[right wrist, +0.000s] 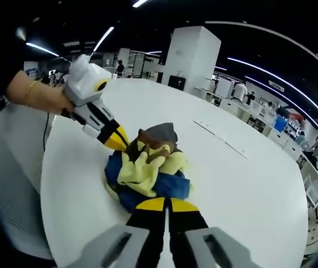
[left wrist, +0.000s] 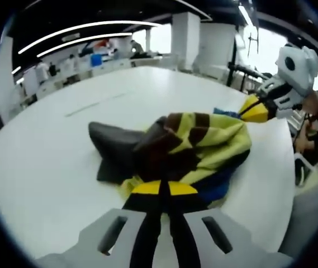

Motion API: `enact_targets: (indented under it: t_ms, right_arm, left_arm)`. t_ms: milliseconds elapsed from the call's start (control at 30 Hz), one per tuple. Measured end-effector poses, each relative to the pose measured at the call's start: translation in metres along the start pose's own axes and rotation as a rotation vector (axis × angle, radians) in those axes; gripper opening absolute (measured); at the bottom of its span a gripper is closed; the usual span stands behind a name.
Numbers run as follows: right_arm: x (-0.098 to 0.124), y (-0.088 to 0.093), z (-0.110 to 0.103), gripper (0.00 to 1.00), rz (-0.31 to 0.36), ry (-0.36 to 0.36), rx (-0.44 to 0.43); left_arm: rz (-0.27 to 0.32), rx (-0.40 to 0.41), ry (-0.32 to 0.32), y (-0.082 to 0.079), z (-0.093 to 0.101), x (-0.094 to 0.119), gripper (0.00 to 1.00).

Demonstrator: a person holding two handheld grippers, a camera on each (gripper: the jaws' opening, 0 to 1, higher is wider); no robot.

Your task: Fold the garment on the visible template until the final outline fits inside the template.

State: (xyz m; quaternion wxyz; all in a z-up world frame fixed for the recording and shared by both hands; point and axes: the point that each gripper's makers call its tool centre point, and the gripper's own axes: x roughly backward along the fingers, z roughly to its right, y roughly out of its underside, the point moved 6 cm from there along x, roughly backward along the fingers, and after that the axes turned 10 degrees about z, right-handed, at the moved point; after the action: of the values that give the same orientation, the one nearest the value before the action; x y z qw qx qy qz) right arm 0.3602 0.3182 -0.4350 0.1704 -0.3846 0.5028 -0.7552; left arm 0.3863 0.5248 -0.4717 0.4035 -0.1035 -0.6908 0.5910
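both claws pinching crumpled garment (left wrist: 192, 148), white table (left wrist: 63, 167)

Both views closely face the garment (left wrist: 186, 151) from opposite sides.

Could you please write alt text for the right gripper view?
A crumpled yellow, blue and brown garment lies bunched on a white table, with the right gripper closed at its near edge and the left gripper reaching in from the left.

Left tongs (left wrist: 164, 188): yellow-tipped jaws closed together, pointing forward from the view's bottom. Right tongs (right wrist: 166, 205): jaws likewise pressed together. A bare forearm (right wrist: 33, 92) with a wrist bangle grips the left tongs' white body.
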Motion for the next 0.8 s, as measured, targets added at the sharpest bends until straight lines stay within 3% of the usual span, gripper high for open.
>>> enact_targets:
  t_ms: [400, 800]
  right_arm:
    - [0.005, -0.01, 0.012, 0.0, 0.021, 0.052, 0.006]
    - [0.015, -0.021, 0.023, 0.0, 0.032, 0.096, 0.006]
  left_arm:
    - [0.053, -0.007, -0.051, -0.015, -0.011, 0.026, 0.0]
    - [0.082, -0.088, -0.106, -0.037, -0.019, 0.054, 0.0]
